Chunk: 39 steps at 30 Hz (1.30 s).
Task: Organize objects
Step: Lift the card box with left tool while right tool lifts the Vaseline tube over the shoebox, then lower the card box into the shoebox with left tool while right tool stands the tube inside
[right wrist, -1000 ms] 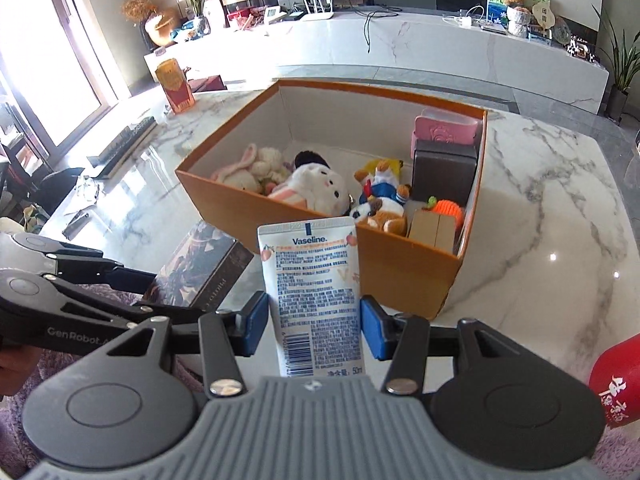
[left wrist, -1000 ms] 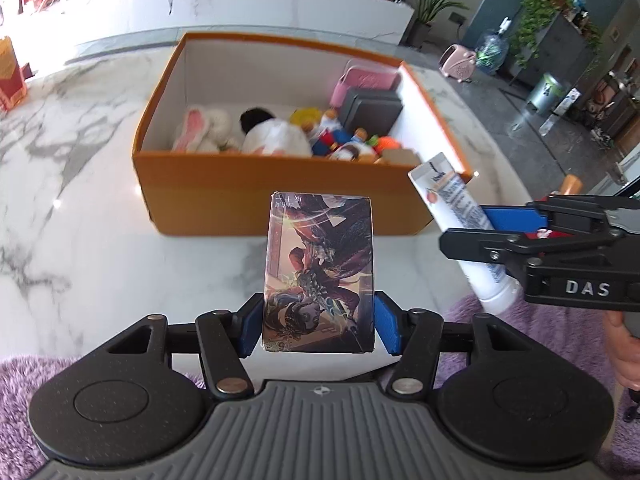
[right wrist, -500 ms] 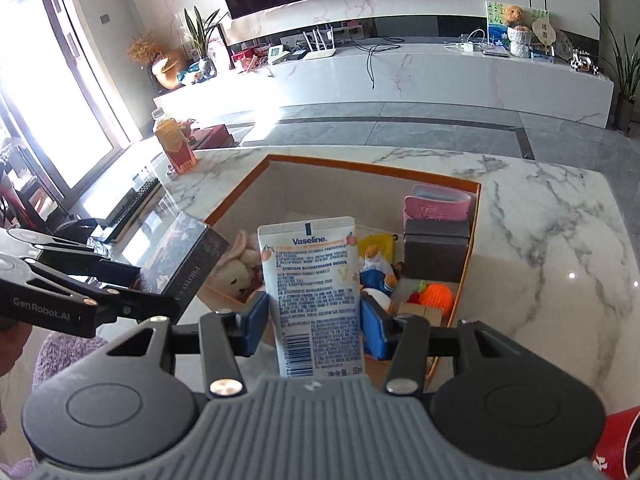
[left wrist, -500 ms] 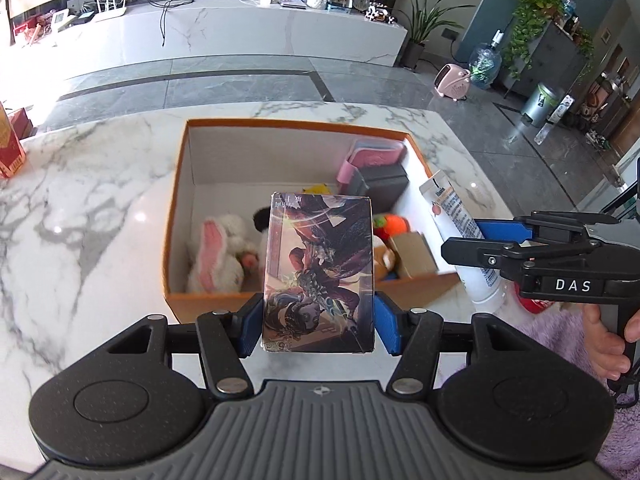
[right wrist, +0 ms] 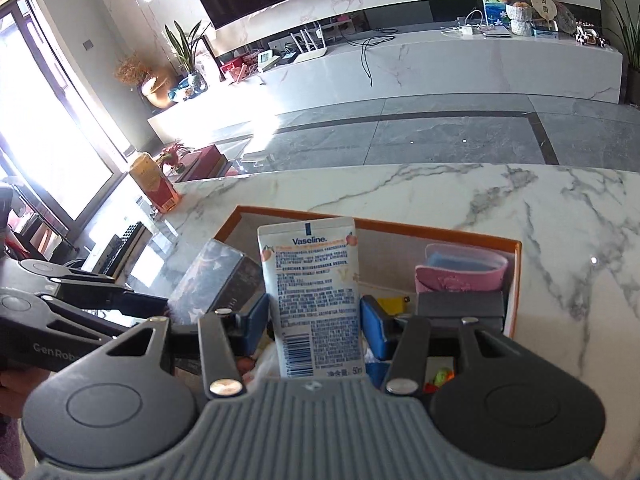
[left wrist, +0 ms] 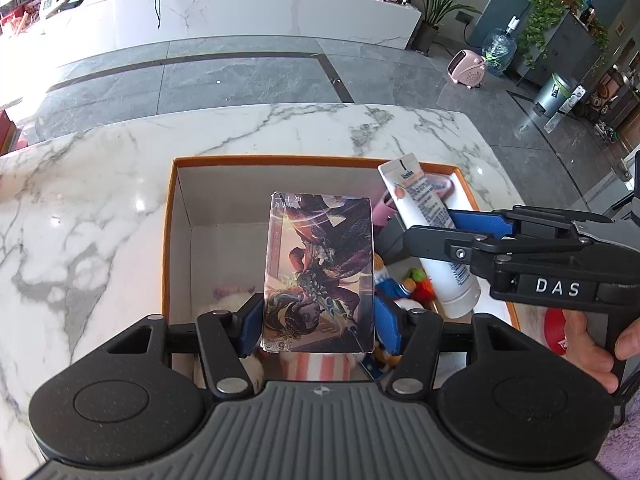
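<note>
A: What have I got in the left tongs [left wrist: 319,320]?

B: A card box [left wrist: 320,272] with glossy picture art, standing upright. The blue pads are pressed against its two long sides, so the jaws are about as wide as the box and clamped on it.

A: And the right tongs [right wrist: 314,318]?

B: They grip a white cream tube [right wrist: 314,296], crimped end up, label facing my camera. Both pads sit against its edges, jaws part way closed on it.

A: Where are the two things relative to the orange box [left wrist: 167,248]?

B: Both are held in the air above its open top. From my left tongs, the card box hangs over the middle, and the tube is just to its right, tilted, with the cap end pointing down. From my right tongs, the card box [right wrist: 214,280] shows just to the left of the tube, close beside it; I can't tell if they touch.

A: What lies under them?

B: Beneath my left tongs a plush toy [left wrist: 236,300] peeks out, white and partly hidden. Right of the tube, inside the orange box [right wrist: 516,280], a pink pouch [right wrist: 460,278] stands against the far right corner with a dark grey case [right wrist: 460,306] in front of it. Small bright toys [left wrist: 416,280] lie below the tube.

A: And around the box?

B: The marble table [left wrist: 80,200] spreads out on every side of it. A hand [left wrist: 592,352] holds the right tongs' handle at my right edge.
</note>
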Motion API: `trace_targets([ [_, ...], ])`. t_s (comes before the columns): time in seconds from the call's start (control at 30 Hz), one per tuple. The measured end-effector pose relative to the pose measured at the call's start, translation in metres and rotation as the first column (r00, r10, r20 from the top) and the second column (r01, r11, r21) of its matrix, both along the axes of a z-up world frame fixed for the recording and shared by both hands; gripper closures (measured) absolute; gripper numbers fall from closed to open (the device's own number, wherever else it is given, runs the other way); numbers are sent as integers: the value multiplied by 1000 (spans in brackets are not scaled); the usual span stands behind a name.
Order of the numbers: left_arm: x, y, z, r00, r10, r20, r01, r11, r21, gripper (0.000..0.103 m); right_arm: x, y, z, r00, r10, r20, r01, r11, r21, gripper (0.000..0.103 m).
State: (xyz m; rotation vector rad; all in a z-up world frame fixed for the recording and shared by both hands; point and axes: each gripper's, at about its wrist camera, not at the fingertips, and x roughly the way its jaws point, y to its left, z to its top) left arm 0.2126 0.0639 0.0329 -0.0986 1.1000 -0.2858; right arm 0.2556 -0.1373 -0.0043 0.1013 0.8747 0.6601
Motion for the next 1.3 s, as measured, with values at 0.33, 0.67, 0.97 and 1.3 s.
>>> trace_targets([
  [0.33,49,15,-25,999,27,-38,-25,999,46,37,51,44,-32,1000,16,-4,-16,997,-70,71],
  [0.67,64,15,-54,998,9,-58,-1,990,140,37,71,61,-45,999,37,-33,-39,996,-84,91],
  [0.97,64,-4,-60,998,34,-57,-17,961,276,36,61,58,-39,999,35,-16,-37,996,-78,86],
  [1.3,68,-12,-65,998,52,-22,-42,951,307,36,53,52,-42,999,44,-28,-47,994,-97,85],
])
